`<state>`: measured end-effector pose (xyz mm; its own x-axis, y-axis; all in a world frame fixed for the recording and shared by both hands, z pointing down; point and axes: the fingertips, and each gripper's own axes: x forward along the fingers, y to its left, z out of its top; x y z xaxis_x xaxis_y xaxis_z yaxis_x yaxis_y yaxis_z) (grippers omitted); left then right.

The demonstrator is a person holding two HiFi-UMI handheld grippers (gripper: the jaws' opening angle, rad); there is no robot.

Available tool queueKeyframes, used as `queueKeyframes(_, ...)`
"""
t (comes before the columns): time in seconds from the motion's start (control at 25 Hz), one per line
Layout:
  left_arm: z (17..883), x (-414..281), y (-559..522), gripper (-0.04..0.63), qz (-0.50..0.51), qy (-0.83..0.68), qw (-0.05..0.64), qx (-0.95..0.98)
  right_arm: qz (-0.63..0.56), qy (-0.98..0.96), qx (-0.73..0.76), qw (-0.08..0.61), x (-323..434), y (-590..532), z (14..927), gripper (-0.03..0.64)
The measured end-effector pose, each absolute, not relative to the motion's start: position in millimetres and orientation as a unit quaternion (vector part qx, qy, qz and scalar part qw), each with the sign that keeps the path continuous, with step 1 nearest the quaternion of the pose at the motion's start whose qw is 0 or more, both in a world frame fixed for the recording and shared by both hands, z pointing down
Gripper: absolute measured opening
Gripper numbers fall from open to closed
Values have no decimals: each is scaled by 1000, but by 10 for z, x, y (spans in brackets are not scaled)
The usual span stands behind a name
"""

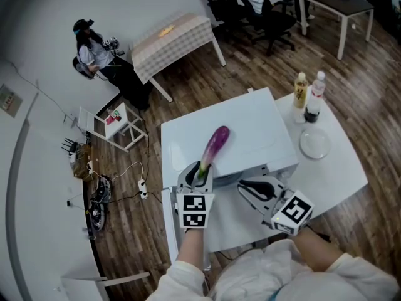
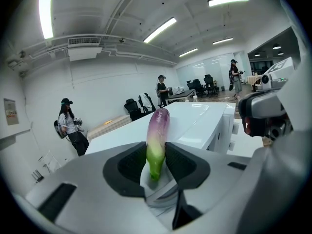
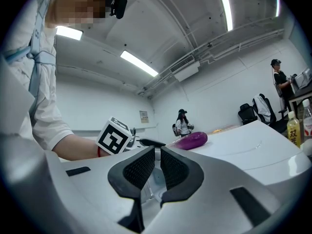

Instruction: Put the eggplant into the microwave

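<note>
**benchbot_fan:** Where's your eggplant (image 1: 215, 144) right now? It's not in the box yet, is it?

**gripnerd:** Nope. It's lying on top of the microwave (image 1: 250, 130), purple end pointing away from you. Your left gripper (image 1: 199, 171) has its pads pinched on the green stem end. That makes sense, because the stem is the skinny part and the jaws fit round it without squashing the fat purple belly.

**benchbot_fan:** And your right gripper (image 1: 255, 190)?

**gripnerd:** It's empty, with its jaws drawn nearly together and just a sliver between the pads. You've got it level, down at the front of the microwave and to the right of your left one. My guess is it's parked there for the door, since your left is busy with the veg.

**benchbot_fan:** So is the door open?

**gripnerd:** Honestly I can't tell. The head view looks almost straight down on the lid and your right gripper covers the front face, so check it before you swing the eggplant round. If it's closed, that's your next job.

**benchbot_fan:** Is anything in the way?

**gripnerd:** Not really. The two bottles (image 1: 308, 96) and the plate (image 1: 314, 144) sit on the table (image 1: 344, 168) right of the microwave, well clear of the front.
</note>
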<state>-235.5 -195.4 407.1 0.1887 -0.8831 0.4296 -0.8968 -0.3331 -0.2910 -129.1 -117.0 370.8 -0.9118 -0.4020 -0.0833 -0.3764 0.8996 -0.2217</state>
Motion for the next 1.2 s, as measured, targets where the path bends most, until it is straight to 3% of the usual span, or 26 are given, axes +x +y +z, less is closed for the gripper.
queueKeyframes(1.2,3857,-2153,-1608,115,209,-607,19,767,-97,976,-188,47,-919,-937,3691,40)
